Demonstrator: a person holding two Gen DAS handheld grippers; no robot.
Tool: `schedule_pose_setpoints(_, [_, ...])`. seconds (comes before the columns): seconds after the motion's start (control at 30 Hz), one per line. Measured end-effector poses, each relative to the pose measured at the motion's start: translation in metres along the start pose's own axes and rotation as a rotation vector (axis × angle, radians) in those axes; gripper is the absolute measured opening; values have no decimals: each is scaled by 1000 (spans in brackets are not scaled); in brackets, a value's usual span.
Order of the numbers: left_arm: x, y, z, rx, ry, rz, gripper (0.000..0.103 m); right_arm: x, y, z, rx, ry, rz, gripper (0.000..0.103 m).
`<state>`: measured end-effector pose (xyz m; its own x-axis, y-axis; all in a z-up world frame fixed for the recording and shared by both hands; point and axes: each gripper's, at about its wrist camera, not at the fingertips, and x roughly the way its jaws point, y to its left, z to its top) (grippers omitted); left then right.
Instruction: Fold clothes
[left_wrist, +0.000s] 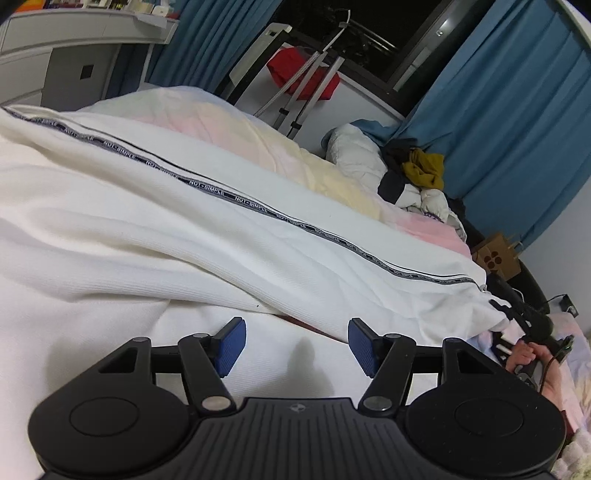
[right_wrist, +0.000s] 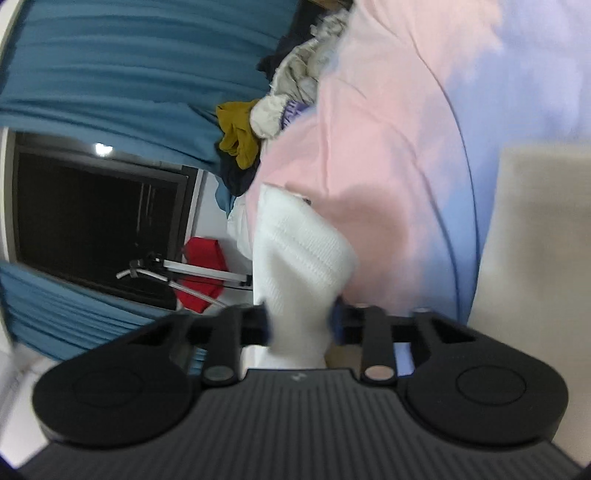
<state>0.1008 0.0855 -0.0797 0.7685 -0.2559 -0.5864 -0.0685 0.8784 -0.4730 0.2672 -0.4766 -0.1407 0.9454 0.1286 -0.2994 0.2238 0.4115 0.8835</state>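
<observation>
On the bed (left_wrist: 436, 225), the white garment (left_wrist: 221, 221) lay half-spread, one end pinched in the right tool (right_wrist: 301, 325); left tool (left_wrist: 295, 343) gaped, holding nothing. Folding looked unfinished.

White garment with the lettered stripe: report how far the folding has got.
Done: little that shows. The white garment lies long and rumpled across the bed, no finished fold visible.
In hand: the right gripper is shut on one end of it; the left gripper is open over the cloth, holding nothing.
Left: the folding itself, plus the clothes pile by the curtain.
</observation>
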Motion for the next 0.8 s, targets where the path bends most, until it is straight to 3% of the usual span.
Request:
schedule_pose_setpoints(0.07, [1,-5,0,11,-11,7,63,-5,3,6,-61,-28,-27,14])
schedule_pose_setpoints(0.23, [-1,-7,3,14,-14,14,63,-16,11,19,-212,-96,-95,13])
schedule_pose_setpoints(0.33, [1,-6,3,16,-2,31,63,-5,-24,15,-241,-30,-233,13])
schedule_pose_setpoints(0.57, [3,-2,9,12,-5,53,63,-3,-19,6,-308,-30,-262,20])
schedule_pose_setpoints(0.8, [-10,-6,15,39,-43,82,64,-50,-13,0,-269,-22,-298,50])
